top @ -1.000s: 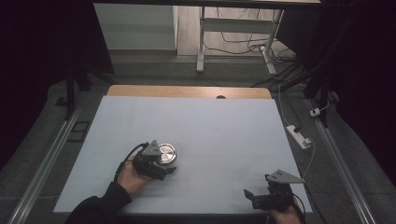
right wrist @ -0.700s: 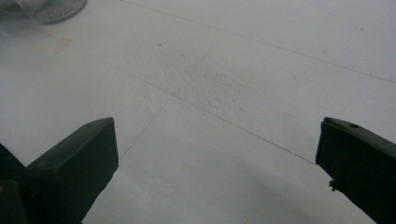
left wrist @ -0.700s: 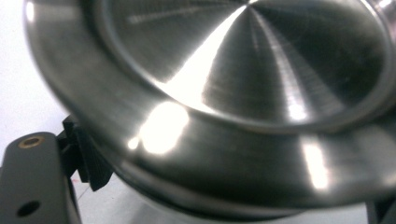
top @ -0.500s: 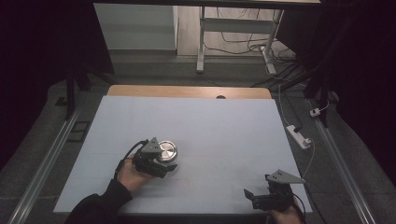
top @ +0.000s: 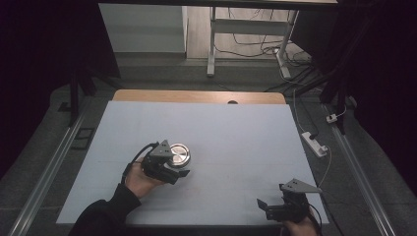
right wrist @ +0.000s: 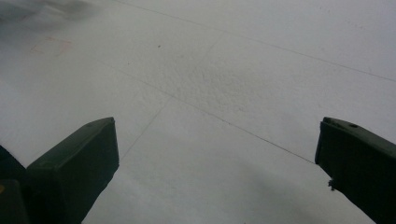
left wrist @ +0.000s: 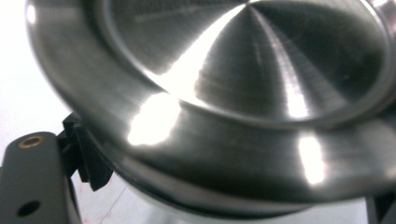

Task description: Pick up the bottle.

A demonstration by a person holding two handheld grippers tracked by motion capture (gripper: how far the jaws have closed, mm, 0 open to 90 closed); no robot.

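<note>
Left gripper (top: 172,169): jaws clenched on the rim of a round steel dish (top: 178,154). In the left gripper view the dish (left wrist: 233,93) crowds the lens; one black jaw and its pad show at the lower left, pressed against the underside of the rim, while the other jaw is cut off at the lower right corner. The far edge of the dish runs out of that view, and its underside is hidden.

The dish is shallow, with a brushed, recessed centre and a broad flat rim. Nothing shows in the visible part of the recess. In the high view the open face points upward; being round, it has no long axis to report. Whether it rests on the surface or is clear of it cannot be told.

The dish lies left of centre on the white worktop (top: 236,128), just beyond the left hand (top: 142,181).

Right gripper (top: 268,209): jaws released and spread wide, nothing between them, over bare white surface at the near right corner, well apart from the dish.
</note>
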